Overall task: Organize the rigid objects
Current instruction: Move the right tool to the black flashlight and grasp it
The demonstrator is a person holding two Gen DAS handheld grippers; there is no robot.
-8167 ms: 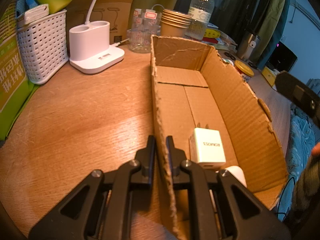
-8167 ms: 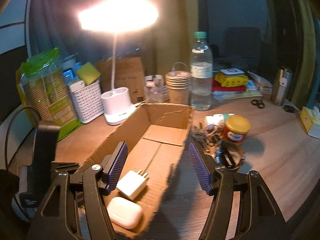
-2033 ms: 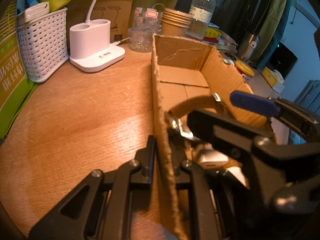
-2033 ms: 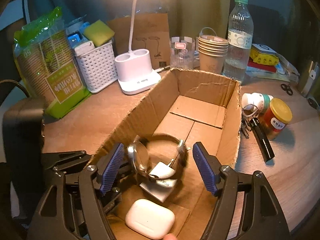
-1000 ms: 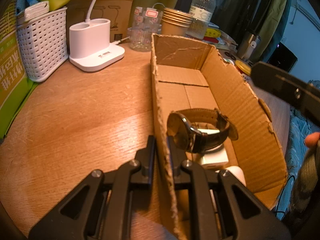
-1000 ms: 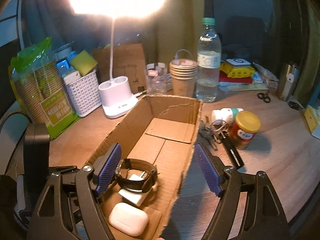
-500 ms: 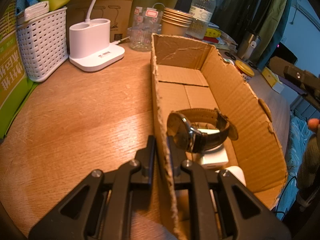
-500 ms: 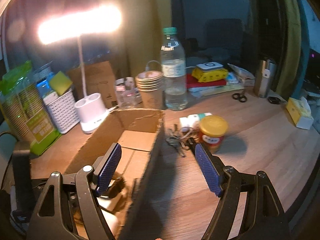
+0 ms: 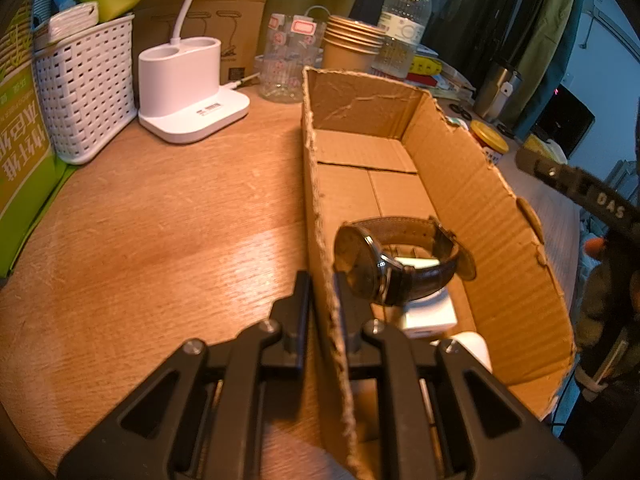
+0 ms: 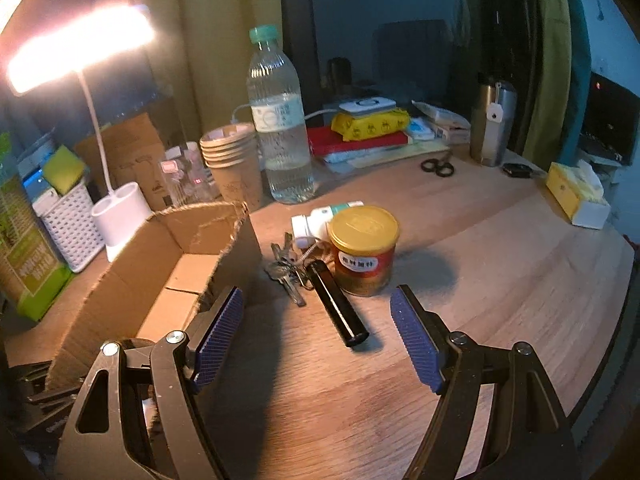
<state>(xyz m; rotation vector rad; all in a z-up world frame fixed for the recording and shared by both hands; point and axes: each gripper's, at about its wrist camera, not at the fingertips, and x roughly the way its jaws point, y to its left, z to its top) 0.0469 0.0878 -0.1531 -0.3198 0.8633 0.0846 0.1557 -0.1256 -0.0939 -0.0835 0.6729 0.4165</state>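
My left gripper [image 9: 322, 280] is shut on the left wall of an open cardboard box [image 9: 316, 184]. Inside the box a brown-strapped wristwatch [image 9: 396, 260] lies on a white charger [image 9: 430, 314], with a white earbud case [image 9: 474, 350] nearest me. My right gripper [image 10: 316, 316] is open and empty above the table, right of the box [image 10: 228, 236]. Ahead of it lie a black flashlight [image 10: 338, 304], a bunch of keys [image 10: 286, 266], a red can with a gold lid [image 10: 362, 248] and a small white bottle [image 10: 320, 216].
A white lamp base [image 9: 188, 84], a white basket [image 9: 86, 84], paper cups [image 9: 348, 46] and a water bottle [image 10: 280, 120] stand behind the box. Scissors [image 10: 438, 166], a steel tumbler [image 10: 492, 124] and a yellow tissue box [image 10: 576, 194] sit at the far right.
My right gripper let go of the watch in the box, rose out and swung right toward the flashlight and keys. My left gripper has stayed shut on the box wall.
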